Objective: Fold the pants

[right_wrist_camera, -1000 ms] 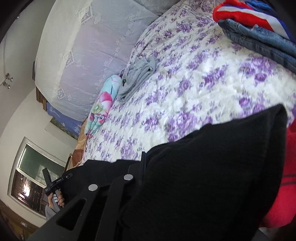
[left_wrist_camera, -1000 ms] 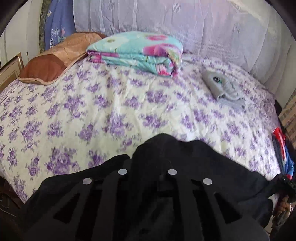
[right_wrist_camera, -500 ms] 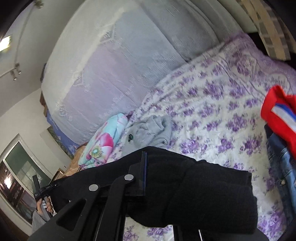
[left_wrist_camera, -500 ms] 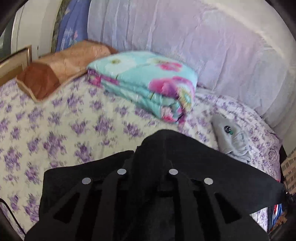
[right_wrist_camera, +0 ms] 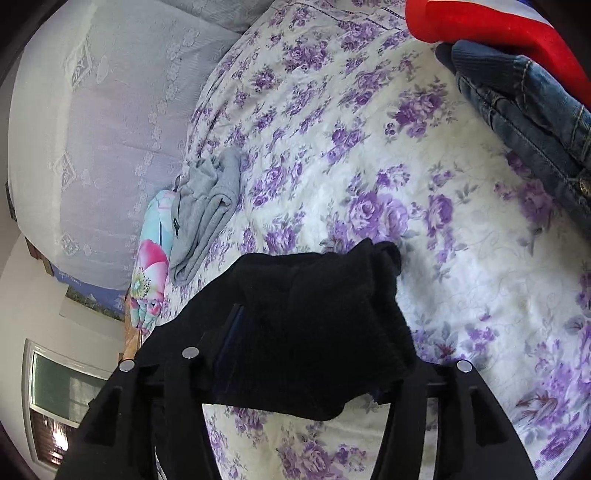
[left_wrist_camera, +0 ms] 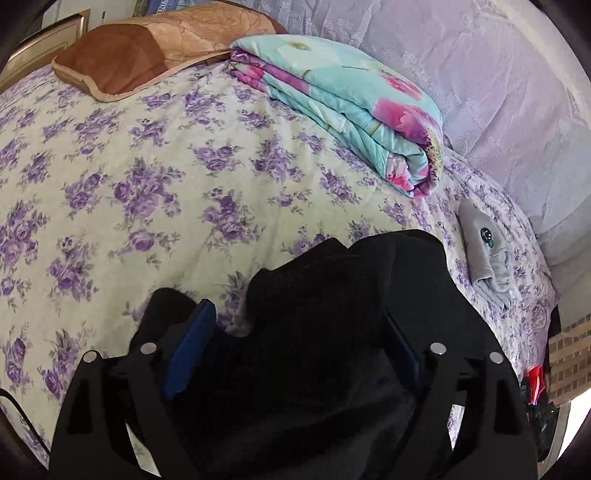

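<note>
The black pants [left_wrist_camera: 332, 314] lie bunched on the floral bedspread [left_wrist_camera: 147, 184], between the spread fingers of my left gripper [left_wrist_camera: 295, 325], which stands open around the cloth. In the right wrist view the same black pants [right_wrist_camera: 314, 314] drape between the fingers of my right gripper [right_wrist_camera: 317, 354], whose fingers also stand wide apart. Its blue pad [right_wrist_camera: 231, 332] shows at the left, beside the cloth. The cloth hides both grippers' right fingertips.
A folded turquoise floral quilt [left_wrist_camera: 351, 103] and a brown pillow [left_wrist_camera: 147, 51] lie at the bed's far side. Folded grey clothing [left_wrist_camera: 487, 254] lies to the right. Jeans [right_wrist_camera: 524, 110] and a red garment [right_wrist_camera: 491, 29] sit at the bed's edge.
Both grippers carried the pants forward over the bed, lowered them, and opened; the fingers that were shut on the cloth now stand apart.
</note>
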`<state>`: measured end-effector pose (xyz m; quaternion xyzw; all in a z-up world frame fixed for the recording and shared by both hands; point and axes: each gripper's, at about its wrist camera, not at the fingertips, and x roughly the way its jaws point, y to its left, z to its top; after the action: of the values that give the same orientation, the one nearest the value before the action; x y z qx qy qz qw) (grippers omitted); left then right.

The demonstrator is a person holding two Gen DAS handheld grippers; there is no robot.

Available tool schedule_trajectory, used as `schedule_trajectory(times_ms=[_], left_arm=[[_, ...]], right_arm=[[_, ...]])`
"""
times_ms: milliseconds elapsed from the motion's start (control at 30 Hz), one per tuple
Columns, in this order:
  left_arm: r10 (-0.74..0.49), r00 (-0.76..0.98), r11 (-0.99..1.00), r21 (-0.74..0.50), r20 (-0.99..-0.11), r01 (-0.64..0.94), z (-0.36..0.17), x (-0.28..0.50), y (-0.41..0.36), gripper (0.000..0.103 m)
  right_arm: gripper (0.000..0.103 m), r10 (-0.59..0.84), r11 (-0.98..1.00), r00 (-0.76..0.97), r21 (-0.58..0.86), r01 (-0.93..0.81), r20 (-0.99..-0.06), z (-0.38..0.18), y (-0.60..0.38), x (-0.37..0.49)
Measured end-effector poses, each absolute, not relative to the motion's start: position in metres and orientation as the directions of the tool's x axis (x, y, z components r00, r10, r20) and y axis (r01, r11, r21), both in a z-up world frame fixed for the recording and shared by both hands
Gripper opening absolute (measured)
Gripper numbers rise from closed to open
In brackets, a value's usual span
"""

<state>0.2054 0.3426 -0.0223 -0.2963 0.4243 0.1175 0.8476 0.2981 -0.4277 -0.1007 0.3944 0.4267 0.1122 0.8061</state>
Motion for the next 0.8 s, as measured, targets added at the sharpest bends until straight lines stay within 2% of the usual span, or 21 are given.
schedule_trajectory(times_ms=[33, 67, 100, 200, 267, 333, 367, 400, 433, 467, 533, 567, 600, 633, 800], left_arm=[[-0.053, 0.611, 0.794, -0.404, -0.79, -0.454, -0.025, 0.201, 0.346, 0.084], [-0.06, 0.609, 0.793, -0.409, -0.791, -0.452, -0.028, 0.196, 0.348, 0.084], [-0.07, 0.613, 0.79, -0.419, -0.787, -0.448, -0.03, 0.191, 0.35, 0.084], [-0.089, 0.637, 0.78, -0.452, -0.765, -0.433, -0.03, 0.175, 0.351, 0.084], [-0.08, 0.664, 0.79, -0.454, -0.743, -0.413, -0.022, 0.165, 0.347, 0.084], [-0.084, 0.693, 0.799, -0.465, -0.716, -0.382, -0.012, 0.154, 0.345, 0.084], [-0.094, 0.7, 0.801, -0.472, -0.708, -0.369, -0.01, 0.151, 0.345, 0.084], [-0.103, 0.704, 0.803, -0.477, -0.702, -0.358, -0.008, 0.148, 0.345, 0.084], [-0.106, 0.704, 0.805, -0.476, -0.702, -0.354, -0.007, 0.145, 0.345, 0.084], [-0.101, 0.701, 0.807, -0.47, -0.706, -0.358, -0.007, 0.142, 0.345, 0.084], [-0.1, 0.693, 0.807, -0.466, -0.714, -0.363, -0.007, 0.135, 0.347, 0.084], [-0.105, 0.693, 0.806, -0.469, -0.714, -0.361, -0.007, 0.131, 0.348, 0.084], [-0.111, 0.699, 0.801, -0.48, -0.707, -0.358, -0.006, 0.126, 0.351, 0.084], [-0.12, 0.708, 0.795, -0.495, -0.696, -0.352, -0.005, 0.122, 0.354, 0.084], [-0.147, 0.707, 0.763, -0.535, -0.691, -0.364, -0.015, 0.108, 0.363, 0.084]], right_arm=[[0.046, 0.514, 0.665, 0.609, 0.729, 0.163, -0.605, -0.104, -0.429, 0.3], [0.03, 0.515, 0.663, 0.613, 0.732, 0.158, -0.599, -0.101, -0.432, 0.304], [0.021, 0.514, 0.669, 0.62, 0.729, 0.143, -0.593, -0.096, -0.432, 0.306], [0.017, 0.465, 0.768, 0.69, 0.641, -0.002, -0.555, -0.052, -0.414, 0.315], [0.017, 0.449, 0.824, 0.744, 0.551, -0.132, -0.494, -0.014, -0.399, 0.313], [0.017, 0.389, 0.877, 0.762, 0.462, -0.133, -0.517, -0.005, -0.396, 0.316], [0.021, 0.362, 0.891, 0.737, 0.444, -0.094, -0.57, -0.015, -0.402, 0.325], [0.036, 0.317, 0.906, 0.685, 0.422, -0.016, -0.656, -0.035, -0.411, 0.334], [0.045, 0.269, 0.911, 0.631, 0.404, 0.078, -0.727, -0.054, -0.423, 0.338], [0.049, 0.275, 0.888, 0.584, 0.435, 0.15, -0.763, -0.073, -0.437, 0.336], [0.047, 0.34, 0.819, 0.619, 0.546, 0.174, -0.708, -0.078, -0.458, 0.32], [0.052, 0.333, 0.805, 0.635, 0.56, 0.194, -0.697, -0.074, -0.465, 0.312], [0.065, 0.321, 0.795, 0.653, 0.57, 0.207, -0.686, -0.068, -0.472, 0.305], [0.069, 0.31, 0.793, 0.665, 0.571, 0.213, -0.679, -0.063, -0.476, 0.298], [0.07, 0.344, 0.804, 0.636, 0.567, 0.181, -0.691, -0.066, -0.472, 0.266]])
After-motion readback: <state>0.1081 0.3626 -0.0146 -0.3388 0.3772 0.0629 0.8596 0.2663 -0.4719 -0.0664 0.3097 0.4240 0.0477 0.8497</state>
